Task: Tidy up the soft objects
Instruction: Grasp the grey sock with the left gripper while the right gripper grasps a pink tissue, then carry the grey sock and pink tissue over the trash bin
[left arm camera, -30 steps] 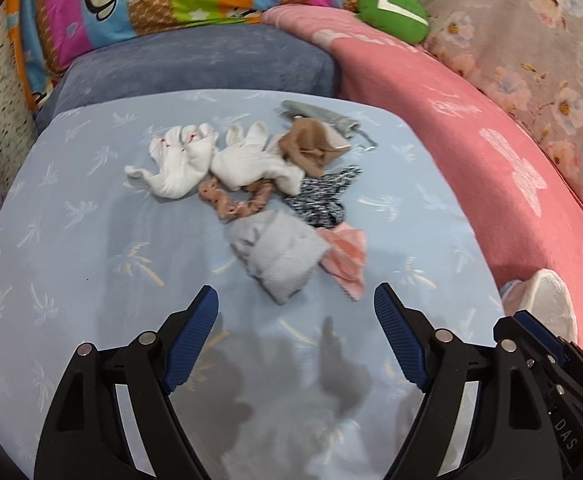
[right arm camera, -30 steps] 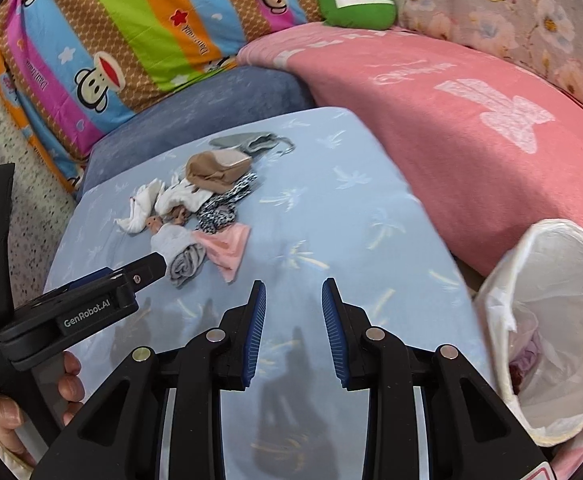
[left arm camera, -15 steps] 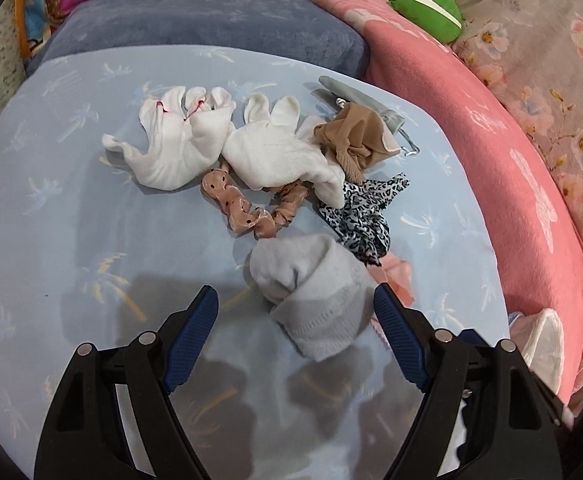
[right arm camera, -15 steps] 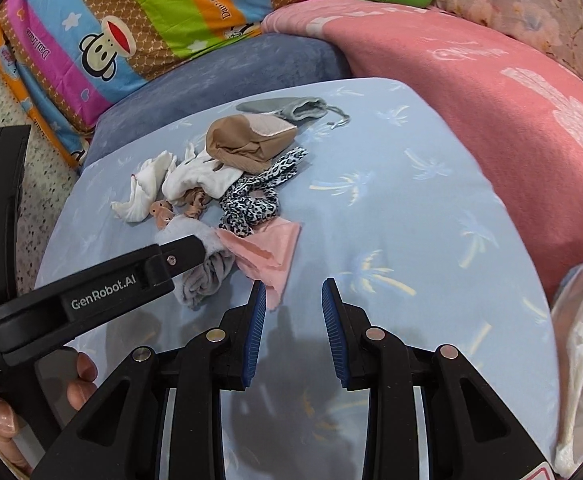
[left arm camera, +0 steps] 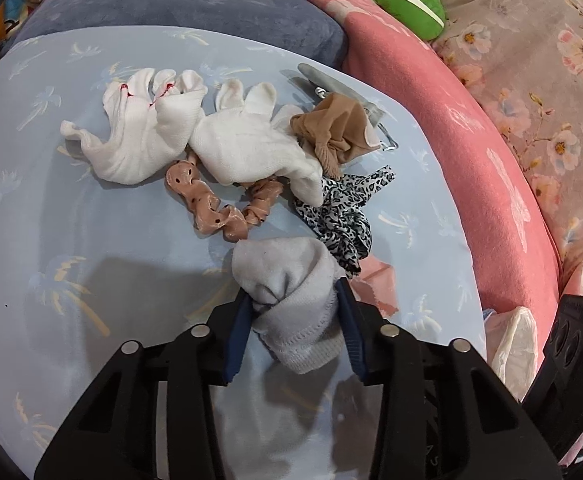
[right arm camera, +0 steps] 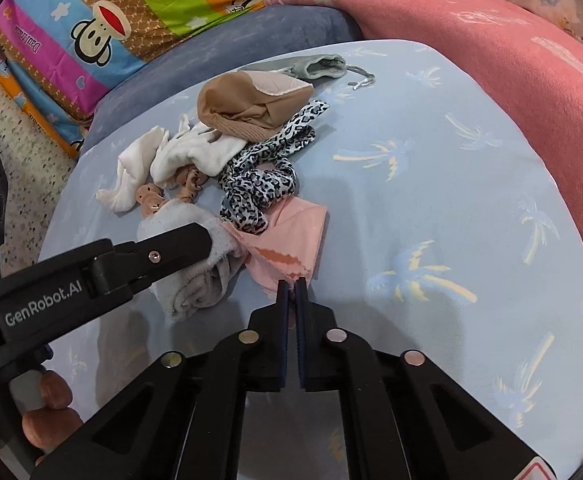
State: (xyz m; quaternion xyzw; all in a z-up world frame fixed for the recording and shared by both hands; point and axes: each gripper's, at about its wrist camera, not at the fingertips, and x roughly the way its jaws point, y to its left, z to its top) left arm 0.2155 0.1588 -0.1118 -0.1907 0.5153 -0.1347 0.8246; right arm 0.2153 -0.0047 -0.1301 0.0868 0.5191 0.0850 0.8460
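A: In your left wrist view, what can you read?

B: Nothing legible there. Your left tongs (left arm camera: 293,300) have just been closing and now pinch the soft pale grey knitted sock (left arm camera: 287,280), its ribbed cuff bunched between the blue pads. It lies on the light blue palm-print cushion (left arm camera: 91,240). Beyond it sit a crinkled peach dotted scrunchie (left arm camera: 211,208), two white cotton gloves (left arm camera: 227,144), a tan nylon stocking bundle (left arm camera: 335,132) and a leopard-print fabric scrunchie (left arm camera: 343,216), all touching in one heap.

A: And your right wrist view?

B: "GenRobot.AI" stands in grey letters on the black arm of your left tool. The striped cartoon-monkey pillow (right arm camera: 139,20) carries red script, upside down; it looks like "Paul Frank", but you cannot be sure. Your right tongs (right arm camera: 291,292) have just been closing; they are together, nipping the frayed edge of the thin pink fabric square (right arm camera: 291,240), which lies flat on the cushion just beside the grey sock. A grey drawstring pouch (right arm camera: 311,66) lies at the heap's far end, against a fuzzy pink blanket (right arm camera: 491,52).
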